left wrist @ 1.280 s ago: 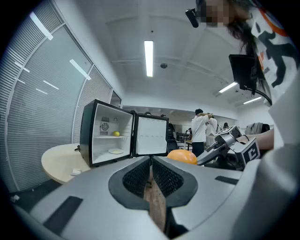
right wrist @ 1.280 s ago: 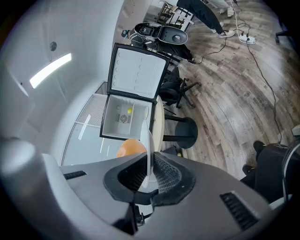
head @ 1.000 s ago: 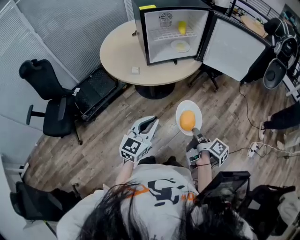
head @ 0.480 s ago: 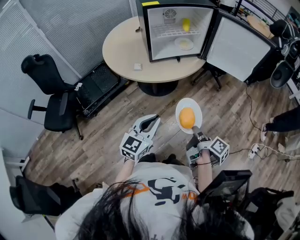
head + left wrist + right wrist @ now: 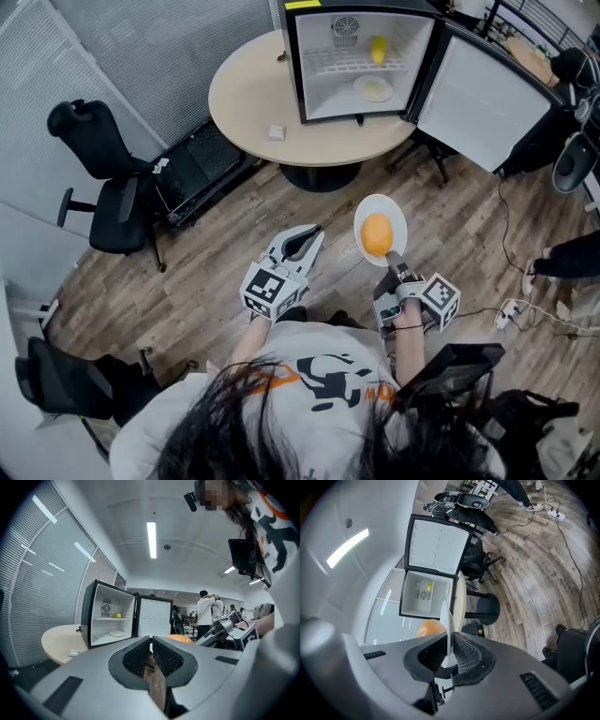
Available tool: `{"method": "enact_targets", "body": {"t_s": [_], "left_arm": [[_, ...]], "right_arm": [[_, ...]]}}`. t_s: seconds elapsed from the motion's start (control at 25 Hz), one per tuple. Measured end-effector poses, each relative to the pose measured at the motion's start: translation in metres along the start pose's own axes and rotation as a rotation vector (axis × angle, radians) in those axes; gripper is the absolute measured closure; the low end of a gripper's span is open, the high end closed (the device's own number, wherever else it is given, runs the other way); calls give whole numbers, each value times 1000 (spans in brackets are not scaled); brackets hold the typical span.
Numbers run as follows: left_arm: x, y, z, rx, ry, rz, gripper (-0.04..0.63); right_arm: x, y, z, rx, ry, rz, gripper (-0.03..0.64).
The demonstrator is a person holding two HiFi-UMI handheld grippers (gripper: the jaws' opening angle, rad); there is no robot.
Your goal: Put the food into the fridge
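Orange (image 5: 376, 234) on plate (image 5: 380, 204), near rim hidden where right hand-held gripper (image 5: 394, 262) clamps it; left hand-held gripper (image 5: 314, 232) closed.

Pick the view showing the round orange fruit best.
Head view: the round orange fruit shows whole on the round white plate gripped by the right tool. The left gripper view shows only its top; the right gripper view, a part beside the plate.

White T-shirt (image 5: 281, 361), seemingly short-sleeved, black-and-orange print (image 5: 330, 382); long dark hair (image 5: 239, 433).

Round table (image 5: 251, 94), black chair (image 5: 117, 202), wood-plank floor (image 5: 202, 277).
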State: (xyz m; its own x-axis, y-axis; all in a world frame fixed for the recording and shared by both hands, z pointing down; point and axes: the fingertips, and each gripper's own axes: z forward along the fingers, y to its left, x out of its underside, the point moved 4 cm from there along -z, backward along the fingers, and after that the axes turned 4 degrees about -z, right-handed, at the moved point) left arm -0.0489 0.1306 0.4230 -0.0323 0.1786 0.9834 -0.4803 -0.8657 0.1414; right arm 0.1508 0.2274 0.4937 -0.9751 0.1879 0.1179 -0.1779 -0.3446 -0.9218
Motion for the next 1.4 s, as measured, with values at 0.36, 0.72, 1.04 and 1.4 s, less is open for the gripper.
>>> {"method": "enact_targets", "body": {"t_s": [0.36,0.72,1.04,1.4], "left_arm": [[8,-10,32,-14,4,-31,582],[6,-7,59,15,36,-15,582],[7,26,90,51,54,-1,582],[-17,120,128,61,44,6,582]], "right_arm": [[-29,-10,11,4,37,-21,580],[-45,-13,32,24,48,-4,580],[-52,-5,79,39,61,-10,580],[-62,37,169,51,57,-8,580]]}}
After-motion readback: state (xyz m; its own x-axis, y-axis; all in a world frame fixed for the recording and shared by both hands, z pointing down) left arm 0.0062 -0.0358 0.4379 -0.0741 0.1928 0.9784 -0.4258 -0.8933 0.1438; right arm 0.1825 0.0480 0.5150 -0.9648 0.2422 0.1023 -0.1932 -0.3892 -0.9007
